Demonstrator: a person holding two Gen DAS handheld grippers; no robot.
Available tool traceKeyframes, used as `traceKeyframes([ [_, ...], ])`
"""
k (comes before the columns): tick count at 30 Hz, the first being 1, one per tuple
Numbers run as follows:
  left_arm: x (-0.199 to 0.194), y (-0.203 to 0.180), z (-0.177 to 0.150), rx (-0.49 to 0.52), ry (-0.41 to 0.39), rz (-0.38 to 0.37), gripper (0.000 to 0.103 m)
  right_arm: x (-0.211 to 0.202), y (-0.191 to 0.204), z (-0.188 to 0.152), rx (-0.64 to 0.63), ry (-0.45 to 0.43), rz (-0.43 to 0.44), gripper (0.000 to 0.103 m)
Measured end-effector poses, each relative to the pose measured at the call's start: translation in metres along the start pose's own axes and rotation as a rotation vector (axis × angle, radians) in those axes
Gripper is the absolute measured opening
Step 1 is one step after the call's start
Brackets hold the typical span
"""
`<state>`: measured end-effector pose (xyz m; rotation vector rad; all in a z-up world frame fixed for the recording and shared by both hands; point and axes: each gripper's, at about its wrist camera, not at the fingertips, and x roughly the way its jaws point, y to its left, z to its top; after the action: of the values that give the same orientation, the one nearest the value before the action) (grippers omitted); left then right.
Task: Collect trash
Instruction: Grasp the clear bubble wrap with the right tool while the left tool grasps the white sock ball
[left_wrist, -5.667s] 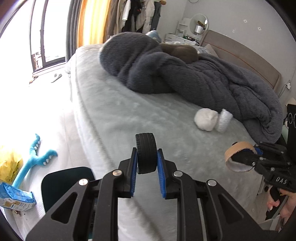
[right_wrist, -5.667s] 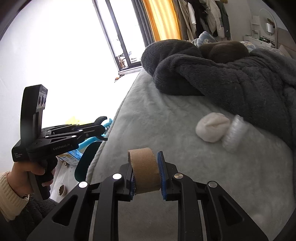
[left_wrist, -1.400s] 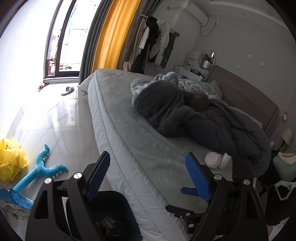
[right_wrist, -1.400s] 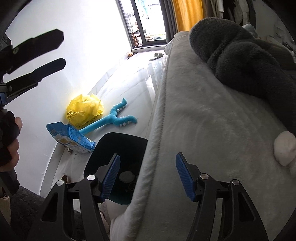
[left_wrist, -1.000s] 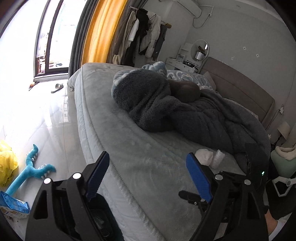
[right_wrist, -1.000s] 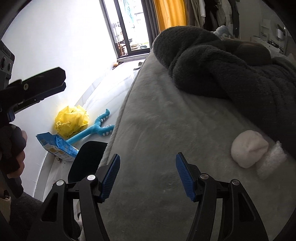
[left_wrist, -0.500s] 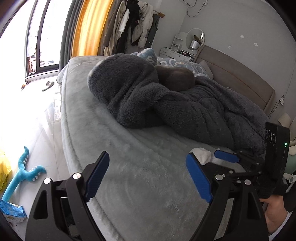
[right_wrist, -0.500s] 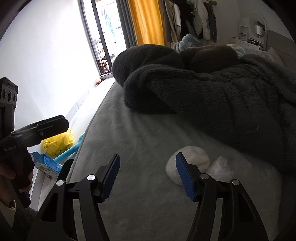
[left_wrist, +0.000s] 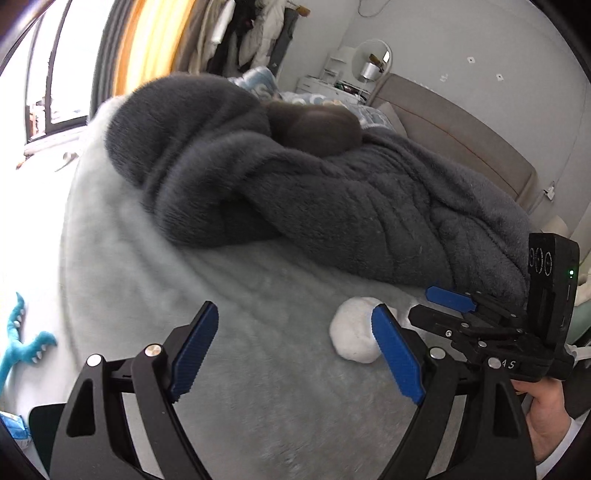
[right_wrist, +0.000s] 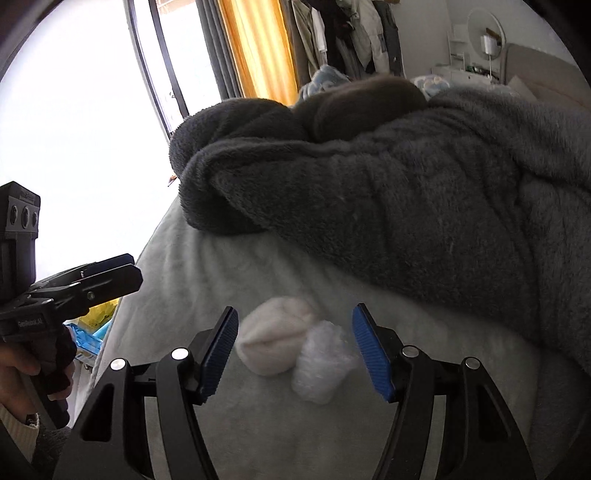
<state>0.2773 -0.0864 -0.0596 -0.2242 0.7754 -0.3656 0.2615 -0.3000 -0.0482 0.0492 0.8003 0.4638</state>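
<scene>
A white crumpled wad (right_wrist: 275, 339) and a clear crinkled plastic piece (right_wrist: 323, 363) lie touching on the pale grey bed (right_wrist: 207, 266), just below the dark blanket. My right gripper (right_wrist: 295, 354) is open and empty, its blue pads on either side of both pieces, slightly short of them. In the left wrist view the wad (left_wrist: 351, 334) sits just behind my left gripper's right pad. My left gripper (left_wrist: 295, 354) is open and empty over the bed (left_wrist: 147, 258). The right gripper (left_wrist: 450, 299) shows at the right.
A thick dark grey blanket (left_wrist: 295, 192) covers the far half of the bed. On the floor at left lie a blue toy (left_wrist: 22, 347), a blue packet (right_wrist: 86, 341) and something yellow (right_wrist: 101, 308). The dark bin's rim (left_wrist: 40, 417) shows at lower left. The headboard (left_wrist: 461, 144) is behind.
Both grippers have moved from over the bin and floor onto the bed and closed in on the white wad and plastic piece. Both stay open and empty.
</scene>
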Motion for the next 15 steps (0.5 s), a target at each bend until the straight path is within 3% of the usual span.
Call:
traceKeyframes([
  [3, 0.014, -0.005, -0.002, 0.004, 0.018, -0.031, 0.087, 0.003, -0.013, -0.006, 0.039, 0.018, 0.048, 0.065],
  [8, 0.032, -0.014, -0.004, 0.016, 0.036, -0.074, 0.087, 0.013, -0.029, -0.013, 0.106, 0.043, 0.157, 0.05],
  [12, 0.047, -0.022, -0.009, 0.016, 0.063, -0.11, 0.087, 0.017, -0.031, -0.016, 0.101, 0.065, 0.17, 0.031],
  [15, 0.058, -0.028, -0.012, 0.016, 0.084, -0.126, 0.087, 0.011, -0.037, -0.017, 0.105, 0.055, 0.168, 0.03],
])
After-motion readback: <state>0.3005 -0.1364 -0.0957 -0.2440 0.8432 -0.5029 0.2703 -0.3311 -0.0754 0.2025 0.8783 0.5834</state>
